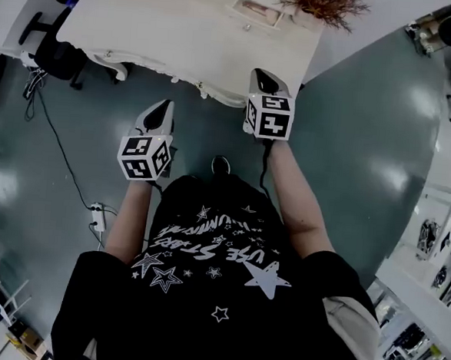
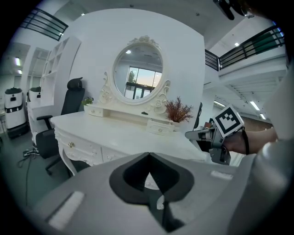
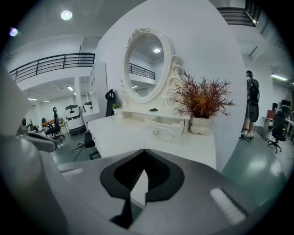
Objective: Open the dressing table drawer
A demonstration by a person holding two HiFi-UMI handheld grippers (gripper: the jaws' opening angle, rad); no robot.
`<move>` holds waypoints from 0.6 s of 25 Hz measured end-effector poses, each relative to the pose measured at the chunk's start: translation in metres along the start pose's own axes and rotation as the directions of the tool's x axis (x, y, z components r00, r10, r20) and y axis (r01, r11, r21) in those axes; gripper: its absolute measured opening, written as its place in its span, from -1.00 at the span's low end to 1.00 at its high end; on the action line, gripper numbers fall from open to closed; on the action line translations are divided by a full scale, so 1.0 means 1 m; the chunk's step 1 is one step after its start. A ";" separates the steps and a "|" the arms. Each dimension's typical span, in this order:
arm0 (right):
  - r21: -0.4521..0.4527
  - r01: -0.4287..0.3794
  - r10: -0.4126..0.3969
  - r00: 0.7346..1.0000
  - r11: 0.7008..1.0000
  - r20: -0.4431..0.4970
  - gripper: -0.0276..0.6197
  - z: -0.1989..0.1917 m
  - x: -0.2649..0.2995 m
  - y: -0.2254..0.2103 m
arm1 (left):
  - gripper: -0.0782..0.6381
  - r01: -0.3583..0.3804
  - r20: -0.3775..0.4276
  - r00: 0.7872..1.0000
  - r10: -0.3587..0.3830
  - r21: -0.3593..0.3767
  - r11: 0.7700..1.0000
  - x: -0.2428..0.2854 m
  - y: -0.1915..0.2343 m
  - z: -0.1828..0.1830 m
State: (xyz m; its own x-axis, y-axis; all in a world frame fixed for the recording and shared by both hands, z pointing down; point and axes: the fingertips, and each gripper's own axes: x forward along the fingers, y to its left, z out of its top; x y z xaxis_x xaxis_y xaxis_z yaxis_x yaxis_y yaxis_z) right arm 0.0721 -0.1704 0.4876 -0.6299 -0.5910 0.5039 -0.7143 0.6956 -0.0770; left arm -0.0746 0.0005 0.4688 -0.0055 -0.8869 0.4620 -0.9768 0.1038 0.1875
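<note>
We hold our left claw [image 1: 162, 110] and right claw [image 1: 265, 80] pinched together on nothing, over the glossy grey-green floor [image 1: 351, 146], near the ornate white dressing worktop [image 1: 182, 26] with its oval white-framed mirror [image 2: 138, 75].

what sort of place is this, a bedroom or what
Likely an open lab or showroom hall, not a home: the white dressing table with its oval mirror stands on a glossy floor beside a black office chair, under a railed mezzanine.
</note>
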 end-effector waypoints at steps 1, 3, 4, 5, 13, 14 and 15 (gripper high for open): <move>-0.001 -0.005 0.005 1.000 1.000 -0.001 -0.83 -0.002 -0.002 0.004 | -0.78 -0.005 0.003 1.000 0.005 -0.008 1.000 -0.006 0.000 -0.004; 0.000 -0.010 0.010 1.000 1.000 -0.003 -0.83 -0.007 -0.006 0.014 | -0.78 -0.014 0.010 1.000 0.014 -0.023 1.000 -0.019 0.001 -0.010; 0.000 -0.012 0.012 1.000 1.000 -0.004 -0.83 -0.009 -0.008 0.020 | -0.78 -0.017 0.013 1.000 0.018 -0.029 0.999 -0.027 0.002 -0.014; 0.000 -0.013 0.013 1.000 1.000 -0.007 -0.83 -0.012 -0.012 0.026 | -0.78 -0.021 0.014 1.000 0.021 -0.035 0.999 -0.035 0.004 -0.017; -0.003 -0.029 0.029 0.999 1.000 -0.020 -0.83 -0.033 -0.059 0.081 | -0.78 -0.052 0.009 0.999 0.053 -0.084 0.995 -0.111 0.021 -0.052; -0.009 -0.031 0.031 0.999 0.999 -0.020 -0.83 -0.037 -0.067 0.090 | -0.78 -0.053 0.008 0.999 0.053 -0.089 0.995 -0.121 0.023 -0.058; -0.014 -0.033 0.033 0.999 0.999 -0.020 -0.83 -0.042 -0.074 0.099 | -0.78 -0.053 0.006 0.999 0.054 -0.094 0.994 -0.131 0.025 -0.064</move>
State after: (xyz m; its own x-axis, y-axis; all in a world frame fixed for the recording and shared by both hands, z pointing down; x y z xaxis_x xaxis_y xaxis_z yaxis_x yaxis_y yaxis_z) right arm 0.0612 -0.0408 0.4783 -0.6469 -0.5593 0.5184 -0.6886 0.7205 -0.0819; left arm -0.0849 0.1481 0.4691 -0.0596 -0.8826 0.4663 -0.9507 0.1926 0.2430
